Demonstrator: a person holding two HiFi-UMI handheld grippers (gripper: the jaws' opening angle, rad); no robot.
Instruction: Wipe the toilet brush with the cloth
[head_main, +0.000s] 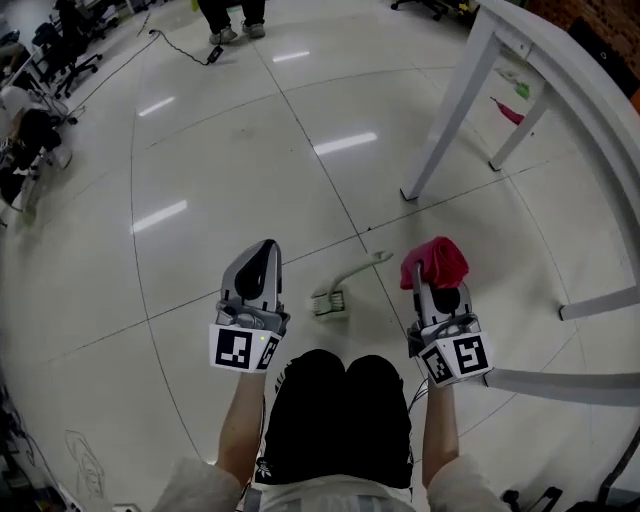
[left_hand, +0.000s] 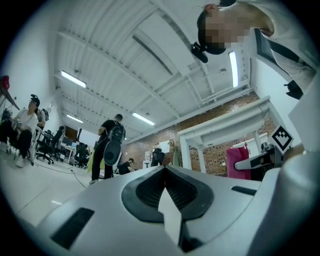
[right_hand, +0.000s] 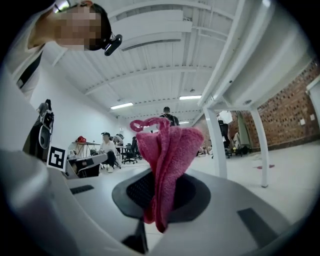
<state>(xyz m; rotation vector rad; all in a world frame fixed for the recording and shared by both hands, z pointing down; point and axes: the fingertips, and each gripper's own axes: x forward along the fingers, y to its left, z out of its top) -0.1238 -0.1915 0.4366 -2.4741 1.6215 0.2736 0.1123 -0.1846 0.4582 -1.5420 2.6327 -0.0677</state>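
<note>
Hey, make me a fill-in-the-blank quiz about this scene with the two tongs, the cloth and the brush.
1. The right tongs are shut on a pink ____.
2. The toilet brush lies on the ____, between the two tongs.
3. The left tongs are shut and hold ____.
Missing words: cloth; floor; nothing.

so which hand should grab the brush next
Left, probably: the left tool is shut and empty, near the toilet brush, while the right tool is clamped on the pink cloth.
</note>
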